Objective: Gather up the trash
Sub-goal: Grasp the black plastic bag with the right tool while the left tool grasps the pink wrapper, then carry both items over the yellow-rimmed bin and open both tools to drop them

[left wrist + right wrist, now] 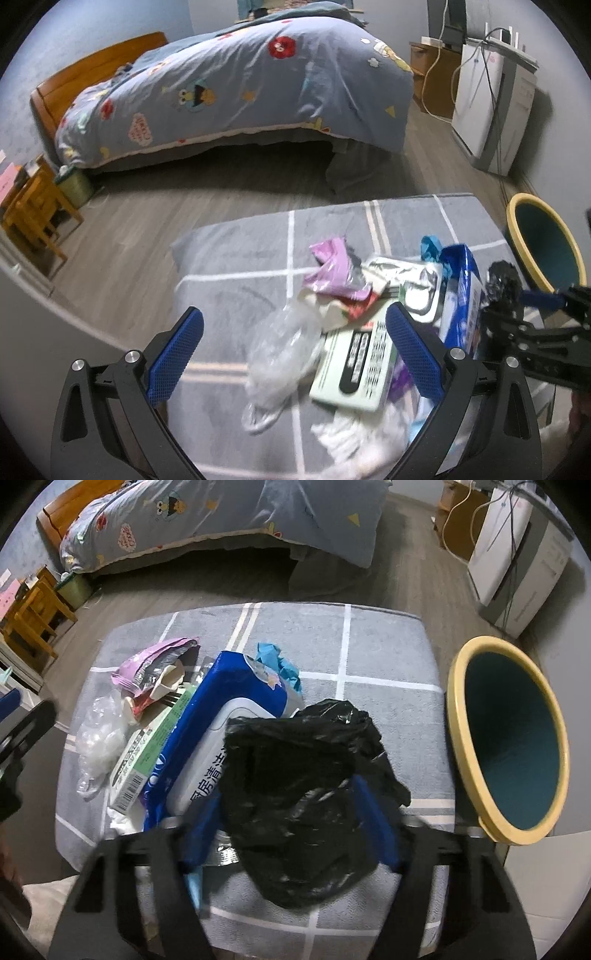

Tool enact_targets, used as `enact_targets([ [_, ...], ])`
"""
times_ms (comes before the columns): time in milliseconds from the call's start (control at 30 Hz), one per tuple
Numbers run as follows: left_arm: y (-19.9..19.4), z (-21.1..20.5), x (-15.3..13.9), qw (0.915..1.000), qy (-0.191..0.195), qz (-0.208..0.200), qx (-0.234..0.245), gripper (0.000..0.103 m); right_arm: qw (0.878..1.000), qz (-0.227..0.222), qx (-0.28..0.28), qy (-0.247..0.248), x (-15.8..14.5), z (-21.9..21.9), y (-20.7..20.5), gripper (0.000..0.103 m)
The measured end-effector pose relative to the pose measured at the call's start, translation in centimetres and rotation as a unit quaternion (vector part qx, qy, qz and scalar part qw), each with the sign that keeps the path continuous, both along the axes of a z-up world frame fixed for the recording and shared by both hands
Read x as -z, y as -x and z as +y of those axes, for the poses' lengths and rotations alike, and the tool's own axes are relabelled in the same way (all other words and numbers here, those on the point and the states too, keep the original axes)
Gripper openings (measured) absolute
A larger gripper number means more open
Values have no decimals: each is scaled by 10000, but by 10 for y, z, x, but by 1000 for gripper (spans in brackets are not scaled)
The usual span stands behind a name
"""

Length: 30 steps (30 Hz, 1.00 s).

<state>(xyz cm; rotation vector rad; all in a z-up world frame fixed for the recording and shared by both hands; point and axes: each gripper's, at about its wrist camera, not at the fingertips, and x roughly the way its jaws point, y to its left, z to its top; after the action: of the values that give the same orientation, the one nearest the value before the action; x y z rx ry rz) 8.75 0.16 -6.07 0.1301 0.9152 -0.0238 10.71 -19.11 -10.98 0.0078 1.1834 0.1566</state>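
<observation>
A heap of trash lies on a grey checked cushion [388, 653]: a pink wrapper [155, 661], a clear plastic bag [284, 343], a green-and-white box [354, 365], a blue wipes pack [221, 716] and a teal scrap [279, 662]. My left gripper [295, 314] hangs open just above the clear bag and the box, with nothing pressed between its blue pads. My right gripper [288, 797] is shut on a crumpled black plastic bag [303, 738], which bulges out past both fingers. In the left wrist view the black bag [500, 275] shows at the right gripper's tips.
A round bin with a yellow rim [458, 701] and teal inside stands on the floor right of the cushion. Beyond are a bed with a blue quilt [258, 81], a wooden stool [33, 210], a small green bin [74, 184] and a white appliance [487, 103] with cables.
</observation>
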Motion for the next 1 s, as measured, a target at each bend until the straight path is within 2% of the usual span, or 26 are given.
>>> enact_targets([
  [67, -16, -6, 10, 9999, -31, 98, 87, 98, 10000, -41, 0, 1, -3, -4, -1, 27],
  [200, -41, -17, 28, 9993, -120, 293, 220, 96, 9997, -203, -111, 2, -12, -11, -4, 10],
  [333, -66, -25, 45, 9981, -145, 486, 362, 93, 9993, -332, -174, 5, -20, -21, -9, 5],
  [400, -75, -26, 51, 9973, -101, 588, 424, 71, 9995, -261, -112, -134, -18, -29, -12, 5],
  [467, -83, -26, 61, 9955, -47, 826, 462, 59, 9996, -233, -70, -152, -17, -34, -16, 5],
  [500, -87, -26, 66, 9944, -58, 940, 488, 48, 9996, -224, -42, -182, -16, -37, -17, 5],
  [700, -87, -25, 67, 9948, -200, 872, 485, 43, 9991, -217, 31, -364, -21, -45, -21, 5],
  [867, -80, -22, 47, 9976, -170, 496, 457, 43, 9976, -424, 116, -536, -38, -55, -22, 5],
  [1000, -75, -26, 18, 9987, -88, 149, 470, 43, 9956, -629, 230, -663, -52, -68, -22, 5],
])
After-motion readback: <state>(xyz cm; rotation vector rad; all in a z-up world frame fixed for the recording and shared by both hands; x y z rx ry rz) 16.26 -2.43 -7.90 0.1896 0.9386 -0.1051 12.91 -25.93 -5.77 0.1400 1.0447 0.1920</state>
